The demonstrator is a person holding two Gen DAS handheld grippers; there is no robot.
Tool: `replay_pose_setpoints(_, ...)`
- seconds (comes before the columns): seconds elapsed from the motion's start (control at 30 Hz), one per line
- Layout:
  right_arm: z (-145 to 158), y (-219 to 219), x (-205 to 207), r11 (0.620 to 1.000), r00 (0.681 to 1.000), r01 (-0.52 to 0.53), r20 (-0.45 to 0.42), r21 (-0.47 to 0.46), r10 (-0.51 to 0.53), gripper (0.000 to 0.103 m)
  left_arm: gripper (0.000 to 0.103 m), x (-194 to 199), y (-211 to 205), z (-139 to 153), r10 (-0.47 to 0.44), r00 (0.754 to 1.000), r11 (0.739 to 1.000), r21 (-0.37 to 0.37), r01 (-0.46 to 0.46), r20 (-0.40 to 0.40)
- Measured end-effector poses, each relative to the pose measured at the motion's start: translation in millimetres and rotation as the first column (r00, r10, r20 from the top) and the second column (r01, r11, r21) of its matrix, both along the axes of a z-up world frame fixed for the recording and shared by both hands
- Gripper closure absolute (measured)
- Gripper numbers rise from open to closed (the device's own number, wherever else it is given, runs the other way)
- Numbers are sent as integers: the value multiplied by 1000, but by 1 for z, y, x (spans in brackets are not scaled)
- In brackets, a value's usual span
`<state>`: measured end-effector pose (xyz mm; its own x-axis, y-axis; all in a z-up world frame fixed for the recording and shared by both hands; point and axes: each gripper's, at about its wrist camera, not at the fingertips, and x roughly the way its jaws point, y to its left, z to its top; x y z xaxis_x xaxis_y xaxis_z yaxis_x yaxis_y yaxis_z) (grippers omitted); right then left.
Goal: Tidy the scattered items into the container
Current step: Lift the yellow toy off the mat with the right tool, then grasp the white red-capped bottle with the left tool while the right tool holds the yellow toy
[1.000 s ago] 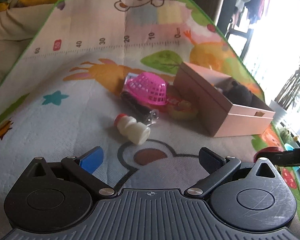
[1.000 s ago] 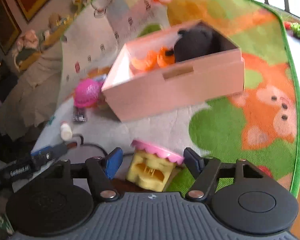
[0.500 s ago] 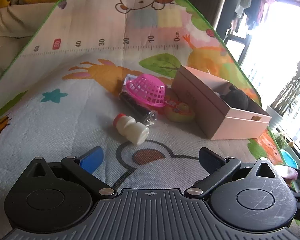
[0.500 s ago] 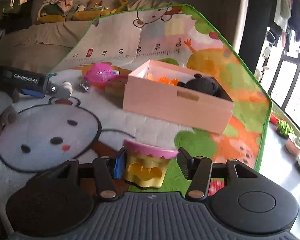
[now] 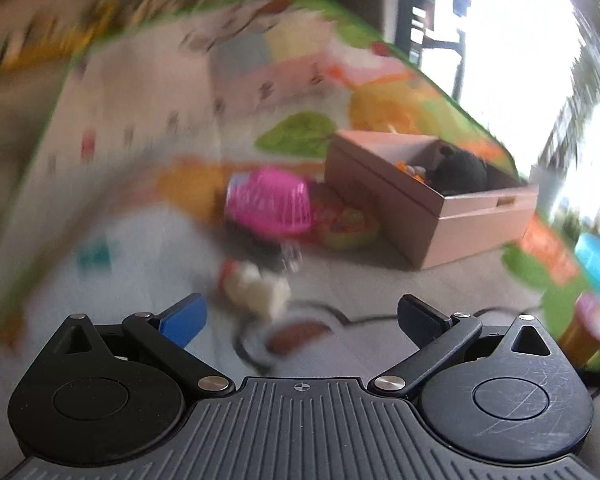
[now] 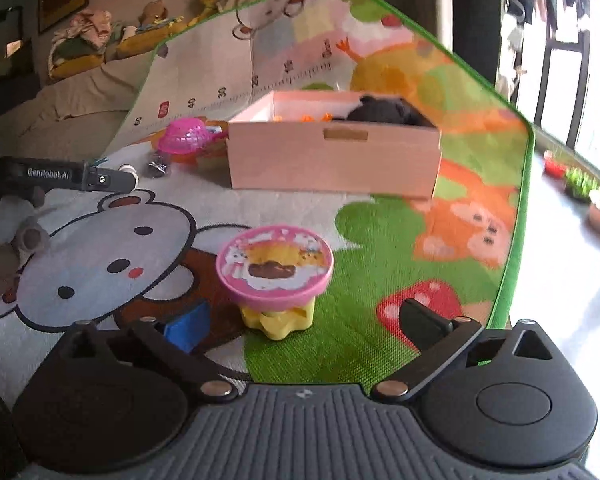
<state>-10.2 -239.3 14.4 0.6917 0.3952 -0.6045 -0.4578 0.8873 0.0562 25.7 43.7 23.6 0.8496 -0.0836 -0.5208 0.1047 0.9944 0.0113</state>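
A pink cardboard box (image 6: 332,156) stands on the play mat with a black plush (image 6: 384,112) and orange pieces inside. Just ahead of my open right gripper (image 6: 306,322), a yellow cup with a pink lid (image 6: 274,276) stands upright on the mat, its base between the spread fingers and apart from both. The left wrist view is blurred. There my left gripper (image 5: 300,316) is open over the mat, close behind a white bottle with a red cap (image 5: 256,286). Beyond it lie a dark bottle (image 5: 276,248), a pink basket (image 5: 270,206), a yellow toy (image 5: 346,226) and the box (image 5: 432,200).
The mat's green edge (image 6: 520,216) runs along the right, with bare floor and potted plants (image 6: 580,184) past it. A sofa with soft toys (image 6: 92,36) lies at the back left. A grey-brown soft thing (image 6: 24,248) sits at the mat's left edge.
My right gripper's fingers have spread wider and drawn back and up from the pink-lidded cup, which now stands free on the mat. My left gripper is swinging, and its view has blurred.
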Motion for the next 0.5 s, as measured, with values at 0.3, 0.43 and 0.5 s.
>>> replay_pose_setpoints(0.3, -2, -2, 1, 1000, 1000, 6, -13, 26, -5, 0, 0, 35, 14, -7, -70, 992, 990, 115, 82, -103)
replay_pose_setpoints(0.43, -2, -2, 1, 1000, 1000, 5, -13, 26, -5, 0, 20, 40, 18, -12, -56, 993, 996, 66, 63, -107)
replay_pose_setpoints(0.5, -2, -2, 1, 1000, 1000, 6, -12, 26, -5, 0, 29, 44, 20, -13, -60, 992, 996, 54, 66, -113)
